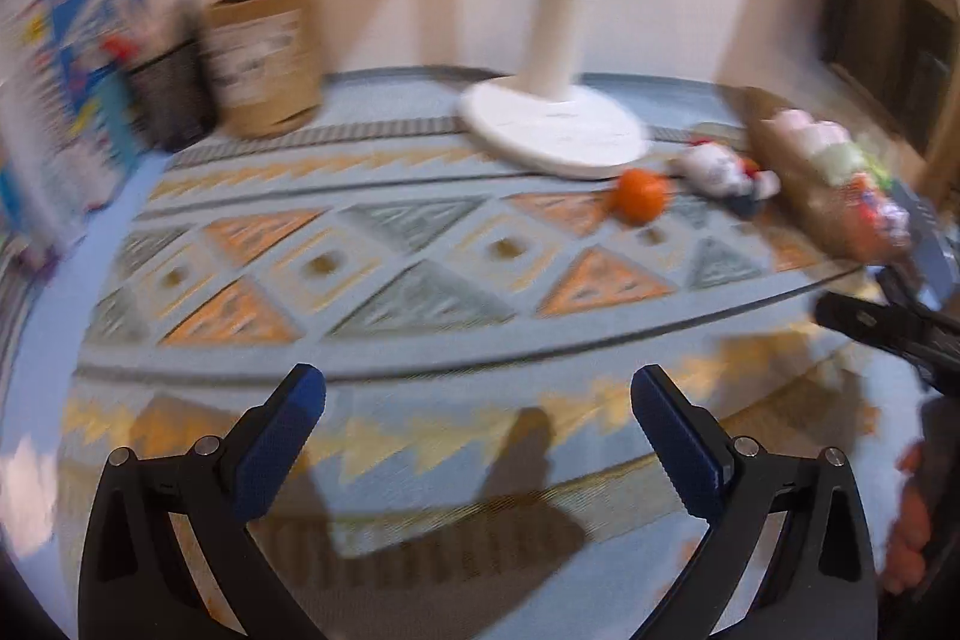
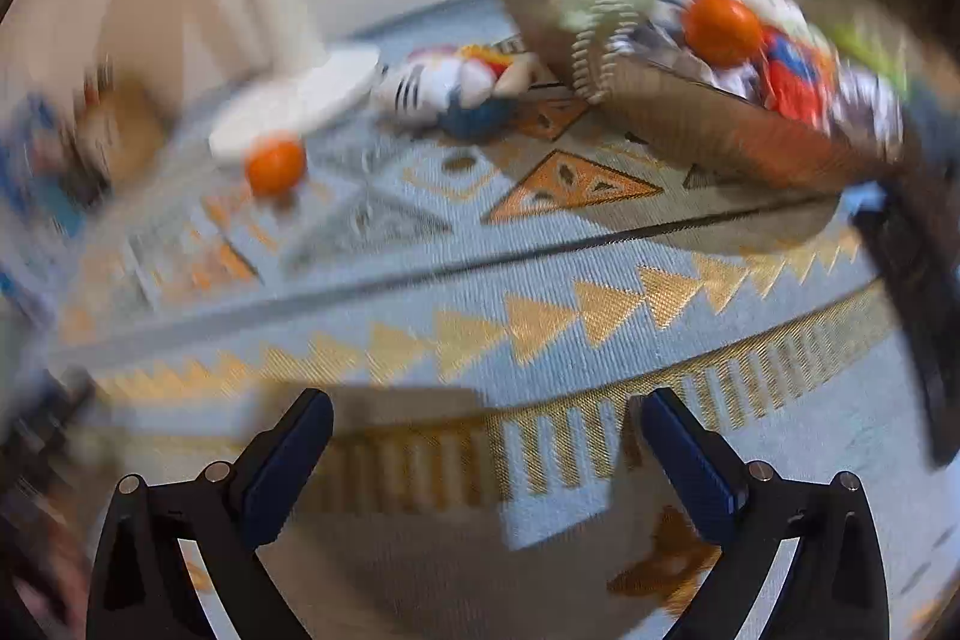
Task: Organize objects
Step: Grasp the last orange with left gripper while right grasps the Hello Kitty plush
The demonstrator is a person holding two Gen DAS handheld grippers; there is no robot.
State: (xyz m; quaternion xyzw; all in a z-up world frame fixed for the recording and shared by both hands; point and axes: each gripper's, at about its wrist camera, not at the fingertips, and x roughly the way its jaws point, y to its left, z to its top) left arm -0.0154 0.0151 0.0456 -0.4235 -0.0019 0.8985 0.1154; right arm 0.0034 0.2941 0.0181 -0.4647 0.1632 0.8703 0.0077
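Both of your tools are released and carry nothing: the left tool (image 1: 479, 400) and the right tool (image 2: 486, 421) each hover over the patterned rug (image 1: 420, 244) with their jaws spread wide.

The step in hand looks like fetching the loose toys for the basket (image 2: 708, 118), which sits in the upper right of the right wrist view and is already heaped.

- **Ball:** the loose orange ball (image 2: 275, 165) lies left of centre, just beside the white lamp base (image 2: 300, 97). Come down from above and close across its middle, since it will probably roll if nudged.
- **Soft toy:** the stuffed doll (image 2: 447, 91) lies between the lamp base and the basket. Pinch its body, not a limb.

Counted: one loose ball, one more orange ball (image 2: 723, 28) atop the basket, one doll, one basket. The pictures are blurred, so the basket's contents can't be counted.
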